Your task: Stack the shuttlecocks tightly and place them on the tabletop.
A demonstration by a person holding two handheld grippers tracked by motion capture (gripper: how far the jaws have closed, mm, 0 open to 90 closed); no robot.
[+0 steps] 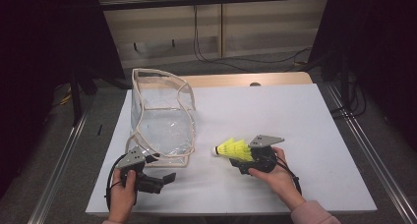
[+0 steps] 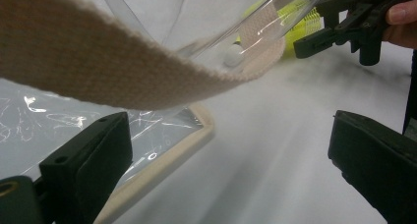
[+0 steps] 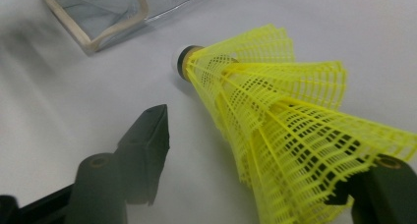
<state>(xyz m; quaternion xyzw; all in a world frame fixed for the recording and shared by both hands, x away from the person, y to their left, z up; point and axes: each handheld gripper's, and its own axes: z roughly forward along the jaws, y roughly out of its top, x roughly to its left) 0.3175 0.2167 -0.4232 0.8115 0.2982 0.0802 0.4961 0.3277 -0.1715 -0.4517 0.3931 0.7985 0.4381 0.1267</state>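
The right claw (image 1: 244, 156), half open, had the yellow shuttlecocks (image 1: 235, 149) between its jaws; the left claw (image 1: 164, 177), at eight o'clock on the table (image 1: 275, 111), gaped wide by the clear bag (image 1: 162, 116).

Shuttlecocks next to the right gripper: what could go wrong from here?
1. The right gripper has only one jaw against the stacked yellow shuttlecocks; the other stands clear, so they may slip or skew.
2. The clear bag sags, its strap drooping above the open left gripper; the mouth may collapse.
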